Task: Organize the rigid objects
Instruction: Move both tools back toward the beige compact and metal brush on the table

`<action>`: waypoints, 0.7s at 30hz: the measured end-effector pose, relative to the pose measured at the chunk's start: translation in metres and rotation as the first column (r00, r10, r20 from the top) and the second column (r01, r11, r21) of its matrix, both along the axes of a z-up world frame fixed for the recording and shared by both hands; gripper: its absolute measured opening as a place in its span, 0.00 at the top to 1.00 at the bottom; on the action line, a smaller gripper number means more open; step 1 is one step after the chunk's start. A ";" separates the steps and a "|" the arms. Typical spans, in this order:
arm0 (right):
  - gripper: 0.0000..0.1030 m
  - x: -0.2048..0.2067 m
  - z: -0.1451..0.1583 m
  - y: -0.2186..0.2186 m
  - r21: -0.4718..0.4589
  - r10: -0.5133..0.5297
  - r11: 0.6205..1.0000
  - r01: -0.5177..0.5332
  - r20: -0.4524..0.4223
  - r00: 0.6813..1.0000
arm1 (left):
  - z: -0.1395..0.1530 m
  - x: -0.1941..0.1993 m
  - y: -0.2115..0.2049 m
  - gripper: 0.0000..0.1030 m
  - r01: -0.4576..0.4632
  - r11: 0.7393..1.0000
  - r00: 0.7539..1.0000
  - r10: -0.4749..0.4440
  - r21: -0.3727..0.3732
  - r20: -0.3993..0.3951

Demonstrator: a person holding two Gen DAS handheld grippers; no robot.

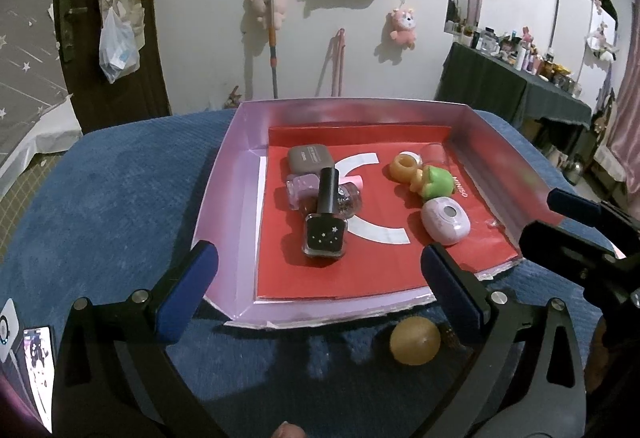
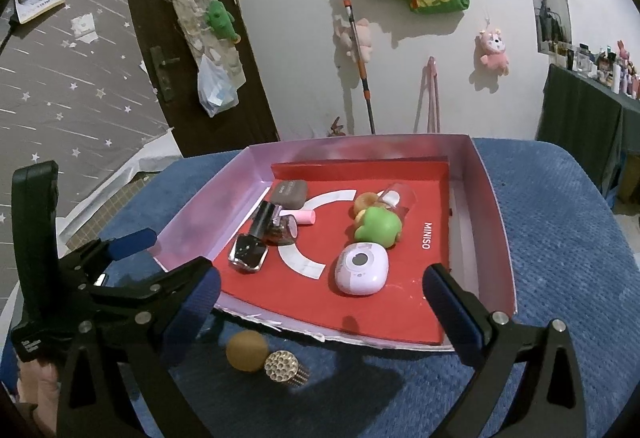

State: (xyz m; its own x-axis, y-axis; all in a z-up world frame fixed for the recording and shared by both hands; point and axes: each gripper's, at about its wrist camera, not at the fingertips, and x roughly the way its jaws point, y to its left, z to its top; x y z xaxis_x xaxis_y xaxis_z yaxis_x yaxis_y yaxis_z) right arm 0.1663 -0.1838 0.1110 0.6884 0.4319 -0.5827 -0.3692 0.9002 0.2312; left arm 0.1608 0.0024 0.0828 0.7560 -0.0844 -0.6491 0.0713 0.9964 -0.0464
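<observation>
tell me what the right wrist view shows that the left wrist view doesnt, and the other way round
Only the right wrist view shows the studded gold cap lying on the blue cloth beside the yellow ball, with the left gripper at its left edge.

Only the left wrist view shows the lit phone screen at bottom left, and the right gripper at its right edge.

Both show the pink box, the black nail polish bottle, the green toy, the lilac case and the ball outside the box. Both grippers are open and empty.
</observation>
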 end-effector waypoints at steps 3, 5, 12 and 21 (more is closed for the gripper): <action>0.00 -0.003 0.001 -0.001 0.005 0.001 1.000 -0.001 0.000 1.000 | -0.001 -0.003 0.000 0.00 0.003 1.000 1.000 -0.003 -0.003 -0.008; 0.00 -0.006 0.000 -0.001 0.007 0.003 1.000 -0.003 -0.001 1.000 | -0.002 -0.006 0.000 0.00 0.003 1.000 1.000 -0.003 -0.002 -0.012; 0.00 -0.016 -0.003 -0.002 0.007 0.010 1.000 -0.010 -0.012 1.000 | -0.009 -0.018 -0.003 0.00 0.011 1.000 0.999 -0.011 0.006 -0.031; 0.00 -0.028 -0.009 0.000 0.000 0.023 1.000 -0.023 -0.032 0.999 | -0.016 -0.030 -0.001 0.00 0.007 1.000 0.998 -0.007 -0.003 -0.055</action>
State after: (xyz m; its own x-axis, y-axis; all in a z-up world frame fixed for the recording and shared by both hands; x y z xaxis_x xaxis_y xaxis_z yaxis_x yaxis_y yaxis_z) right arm 0.1382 -0.1835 0.1019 0.6594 0.4470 -0.6045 -0.3820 0.8917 0.2428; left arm 0.1308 0.0011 0.0672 0.7187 -0.0916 -0.6892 0.0758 0.9957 -0.0533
